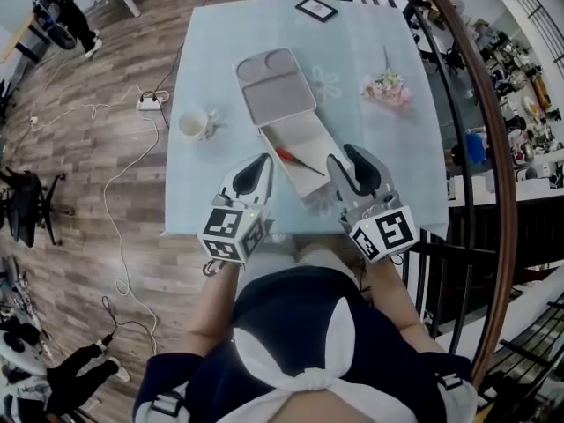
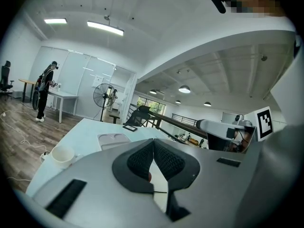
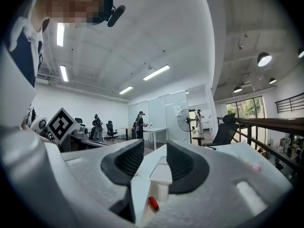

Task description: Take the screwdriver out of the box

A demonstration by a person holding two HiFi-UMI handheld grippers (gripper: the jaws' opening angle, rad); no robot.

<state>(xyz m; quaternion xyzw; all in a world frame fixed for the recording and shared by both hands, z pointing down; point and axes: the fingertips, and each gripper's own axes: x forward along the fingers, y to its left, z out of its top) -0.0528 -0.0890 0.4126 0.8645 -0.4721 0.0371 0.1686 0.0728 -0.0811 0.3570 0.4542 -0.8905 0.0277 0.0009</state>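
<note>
A white box [image 1: 304,152] lies open on the pale blue table [image 1: 388,161], its lid [image 1: 275,85] flat beyond it. Inside lies the screwdriver [image 1: 288,158], red handle to the left. My left gripper [image 1: 261,164] hovers at the box's near left corner with its jaws shut and nothing in them. In the left gripper view the pads [image 2: 166,160] meet at the tips, with a bit of the red handle [image 2: 150,176] below them. My right gripper [image 1: 350,162] stands open at the box's near right side. Between its jaws the right gripper view shows the box [image 3: 161,175] and the red handle [image 3: 153,203].
A white cup [image 1: 194,123] stands left of the box. A small flower bunch [image 1: 386,88] lies at the right, and a black-framed card [image 1: 315,9] at the far edge. A dark railing [image 1: 476,104] runs along the table's right side. People stand at desks far off.
</note>
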